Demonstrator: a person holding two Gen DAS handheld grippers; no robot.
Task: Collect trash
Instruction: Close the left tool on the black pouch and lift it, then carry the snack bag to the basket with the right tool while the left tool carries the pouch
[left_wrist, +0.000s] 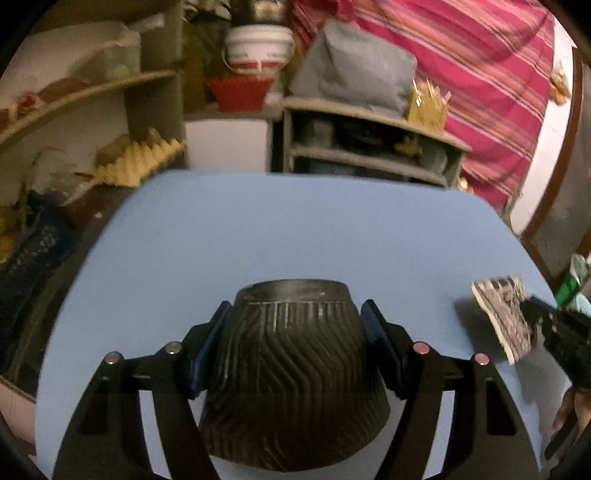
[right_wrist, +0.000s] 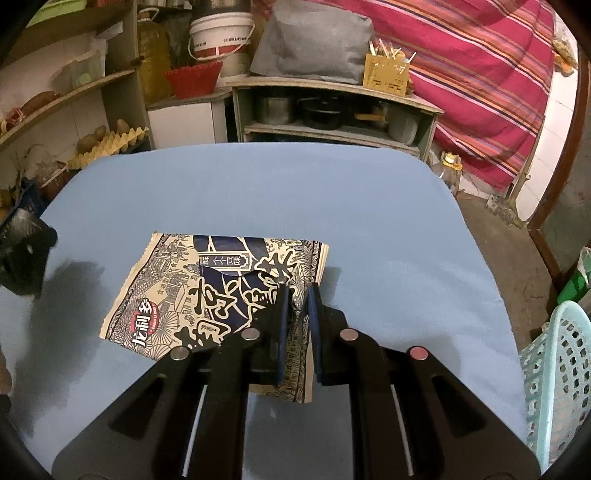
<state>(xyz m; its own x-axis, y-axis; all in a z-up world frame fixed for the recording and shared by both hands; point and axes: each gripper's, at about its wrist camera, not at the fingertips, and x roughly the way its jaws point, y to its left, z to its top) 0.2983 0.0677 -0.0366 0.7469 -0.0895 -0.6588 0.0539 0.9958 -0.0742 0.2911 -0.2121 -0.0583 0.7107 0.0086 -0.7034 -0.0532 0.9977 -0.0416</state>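
Observation:
My left gripper is shut on a black ribbed bowl-shaped container, held over the blue table. My right gripper is shut on a flat snack wrapper with navy and cream print, pinching its right edge just above the table. The wrapper also shows in the left wrist view at the far right, held edge-on by the right gripper. The black container shows at the far left of the right wrist view.
A light turquoise perforated basket stands off the table's right side. Behind the table are shelves with egg trays, a low cabinet with pots, a white bucket and a striped pink cloth.

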